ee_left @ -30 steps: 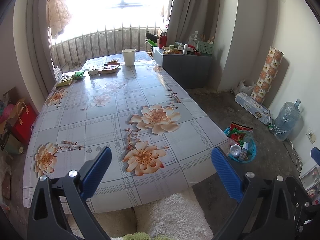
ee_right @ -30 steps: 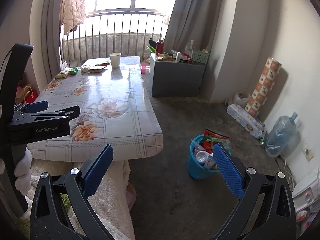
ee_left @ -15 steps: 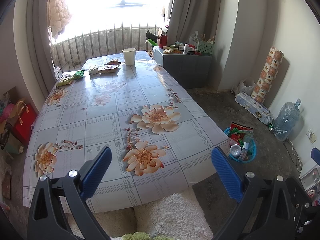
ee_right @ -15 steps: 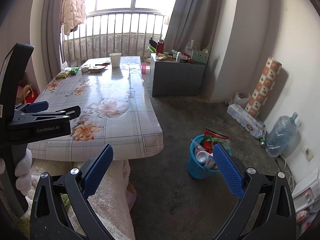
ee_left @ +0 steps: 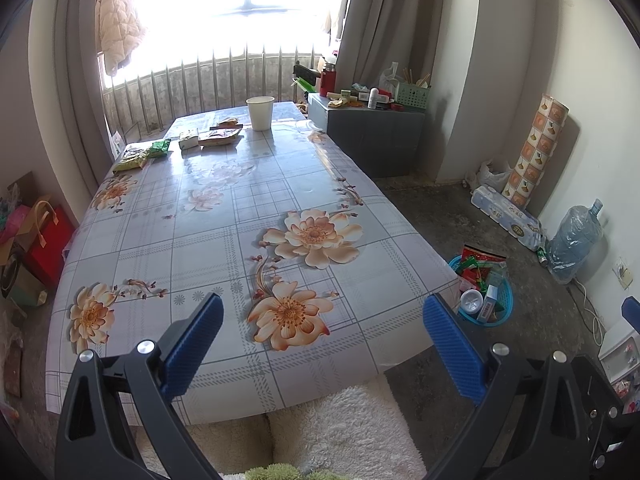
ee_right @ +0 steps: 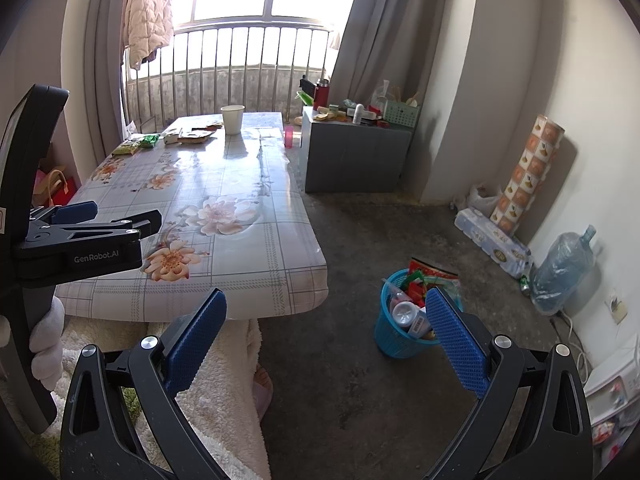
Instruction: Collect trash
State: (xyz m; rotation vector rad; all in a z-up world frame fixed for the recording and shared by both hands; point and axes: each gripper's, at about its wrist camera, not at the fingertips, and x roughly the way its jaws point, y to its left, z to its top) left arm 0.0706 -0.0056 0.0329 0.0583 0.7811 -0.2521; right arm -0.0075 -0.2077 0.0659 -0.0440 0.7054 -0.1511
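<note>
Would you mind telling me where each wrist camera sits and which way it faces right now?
Left wrist: behind the open left hand-held gripper, over the near end of the flowered table, facing the window; no hand shows.
Right wrist: behind the open right hand-held gripper, off the table's right corner, facing floor and window; the left hand-held gripper and a gloved hand show at left.
Shared: table, paper cup, blue trash basket.
</note>
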